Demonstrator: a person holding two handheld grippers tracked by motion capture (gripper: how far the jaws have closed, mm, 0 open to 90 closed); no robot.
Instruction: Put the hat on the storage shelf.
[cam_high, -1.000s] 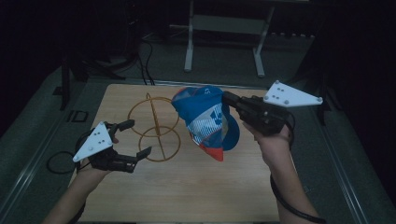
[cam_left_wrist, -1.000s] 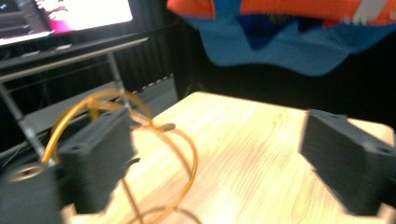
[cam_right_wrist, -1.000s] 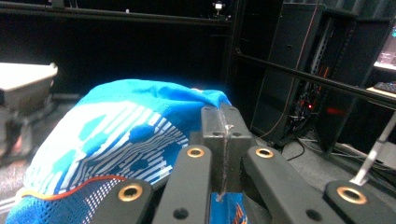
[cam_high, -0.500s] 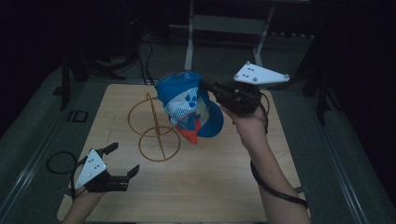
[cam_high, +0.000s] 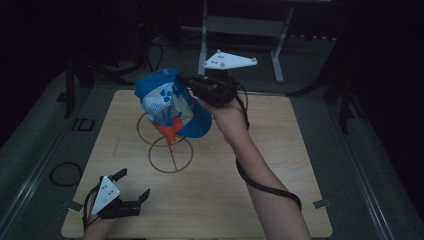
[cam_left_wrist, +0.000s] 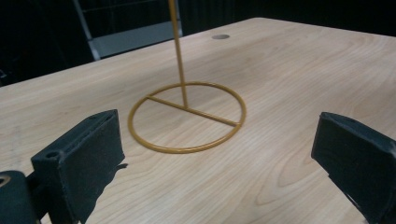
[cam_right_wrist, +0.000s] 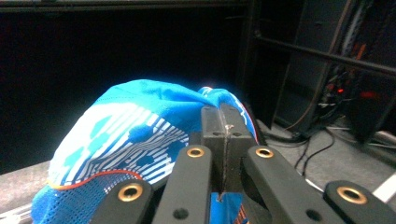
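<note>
The right tongs (cam_high: 187, 86), pinched on the cap (cam_high: 170, 102), have carried it left and up, so it now hangs over the top of the stand (cam_high: 170, 152); I think it goes on there next; the left tongs (cam_high: 134, 187) have pulled back near, spread wide and empty on the bench (cam_high: 280, 165); the cap hides the stand's top ring.

Cap (cam_high: 170, 102) above stand (cam_high: 170, 150) on table (cam_high: 280, 165)

Dark room; wooden table (cam_high: 280, 165); grey floor (cam_high: 30, 150); metal frame (cam_high: 240, 25) behind.
</note>
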